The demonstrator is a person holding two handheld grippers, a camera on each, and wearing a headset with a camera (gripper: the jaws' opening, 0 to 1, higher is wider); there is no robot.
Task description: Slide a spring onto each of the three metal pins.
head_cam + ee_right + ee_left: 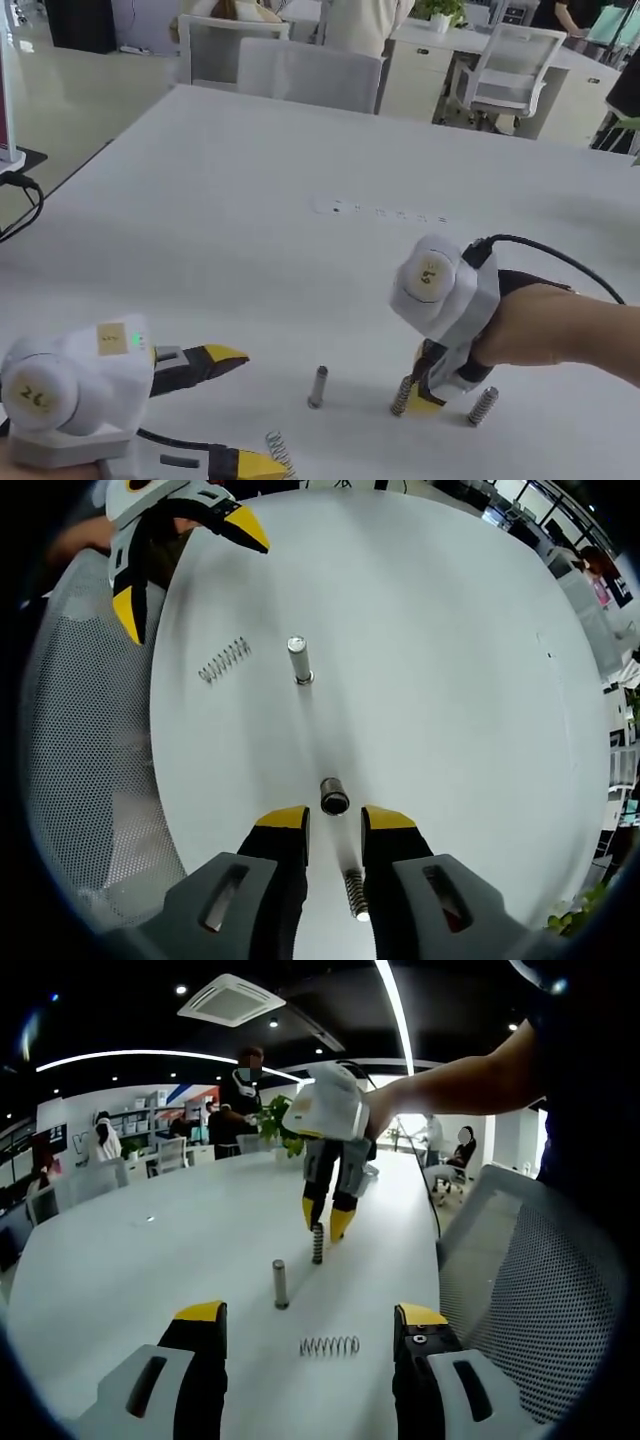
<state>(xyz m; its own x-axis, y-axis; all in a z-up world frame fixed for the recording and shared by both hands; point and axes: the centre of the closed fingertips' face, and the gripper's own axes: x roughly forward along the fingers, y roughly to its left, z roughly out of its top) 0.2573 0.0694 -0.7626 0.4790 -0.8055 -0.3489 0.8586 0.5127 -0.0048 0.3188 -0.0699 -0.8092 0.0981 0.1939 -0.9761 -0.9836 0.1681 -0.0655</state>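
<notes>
Two pins have springs on, by the right gripper, its jaws slightly apart and empty. The bare pin and loose spring wait by the wide-open left gripper

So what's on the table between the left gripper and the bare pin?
A loose spring, lying on its side between the left gripper and the bare pin. The left gripper view shows it best.

The left gripper and right gripper have rounded white housings and black jaws tipped yellow; a black cable leaves the right one.
</notes>
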